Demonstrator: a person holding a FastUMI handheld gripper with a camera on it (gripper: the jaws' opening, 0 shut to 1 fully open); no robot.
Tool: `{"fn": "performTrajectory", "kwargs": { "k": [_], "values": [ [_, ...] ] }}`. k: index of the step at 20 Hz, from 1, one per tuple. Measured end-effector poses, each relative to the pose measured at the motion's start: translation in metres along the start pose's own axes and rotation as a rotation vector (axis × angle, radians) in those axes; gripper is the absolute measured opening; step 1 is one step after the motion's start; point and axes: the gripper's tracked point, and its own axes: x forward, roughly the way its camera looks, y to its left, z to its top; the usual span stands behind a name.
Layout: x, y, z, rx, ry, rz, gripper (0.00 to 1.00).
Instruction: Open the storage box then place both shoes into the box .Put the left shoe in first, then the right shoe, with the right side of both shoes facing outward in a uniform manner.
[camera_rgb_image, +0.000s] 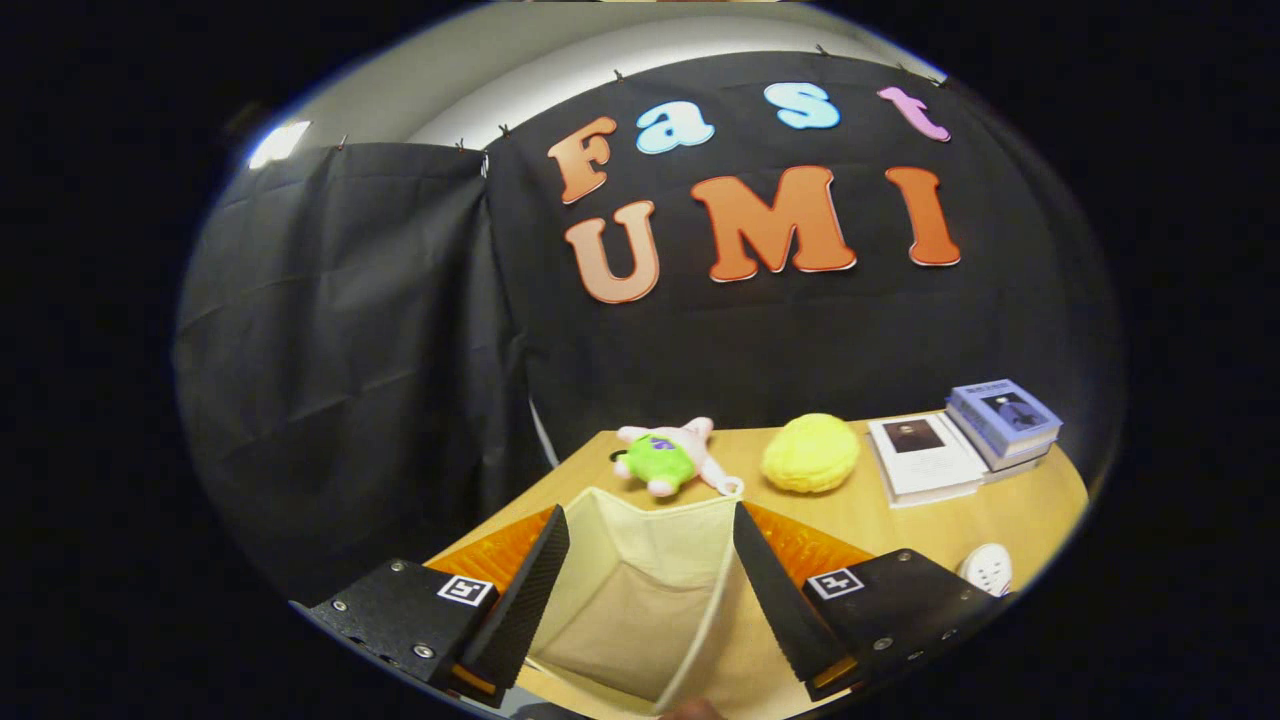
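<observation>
Cream fabric storage box stands open on the wooden table, between the spread, empty fingers of the black gripper; green-and-pink plush toy at twelve o'clock beyond; white perforated shoe at three o'clock.

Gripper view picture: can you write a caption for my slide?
Open gripper hovers over the open, empty storage box on the table, a white shoe beside it, plush toys and books beyond.
</observation>
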Motion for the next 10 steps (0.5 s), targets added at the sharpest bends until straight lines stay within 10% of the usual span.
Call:
{"fn": "performTrajectory", "kwargs": {
  "k": [5,10],
  "values": [
    [-0.02,-0.1,-0.032,-0.023,0.004,-0.226,0.99],
    [-0.028,-0.144,-0.09,0.058,0.149,-0.263,0.99]
  ]
}}
